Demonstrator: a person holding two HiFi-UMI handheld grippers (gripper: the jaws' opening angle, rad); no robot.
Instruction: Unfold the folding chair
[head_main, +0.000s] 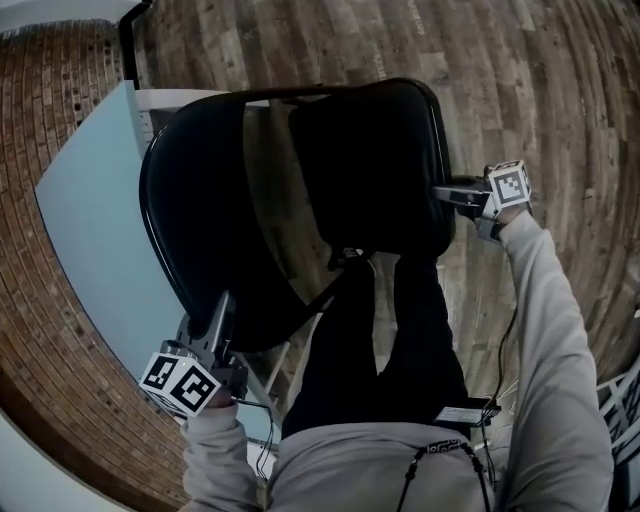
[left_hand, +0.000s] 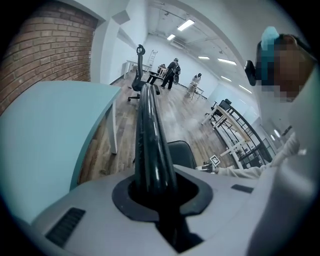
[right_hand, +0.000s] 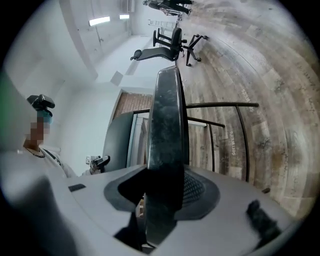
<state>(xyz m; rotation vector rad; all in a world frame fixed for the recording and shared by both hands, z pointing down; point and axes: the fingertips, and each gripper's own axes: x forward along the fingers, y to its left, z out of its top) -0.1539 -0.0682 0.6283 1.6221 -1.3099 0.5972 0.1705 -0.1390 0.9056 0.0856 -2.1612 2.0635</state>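
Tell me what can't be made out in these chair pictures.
1. Head view: the legs of the folding chair, hidden under its own seat and back.
2. Left gripper view: the distant people, too small to tell what they are doing.

"Do the folding chair's (head_main: 195, 210) legs show in the head view?"

"No — its seat (head_main: 370, 170) covers them. The table (head_main: 90, 240) runs off the left edge, and the distant people (left_hand: 171, 72) are too small to tell."

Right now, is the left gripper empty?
No, the left gripper is shut on the chair, whose black frame tube runs between its jaws.
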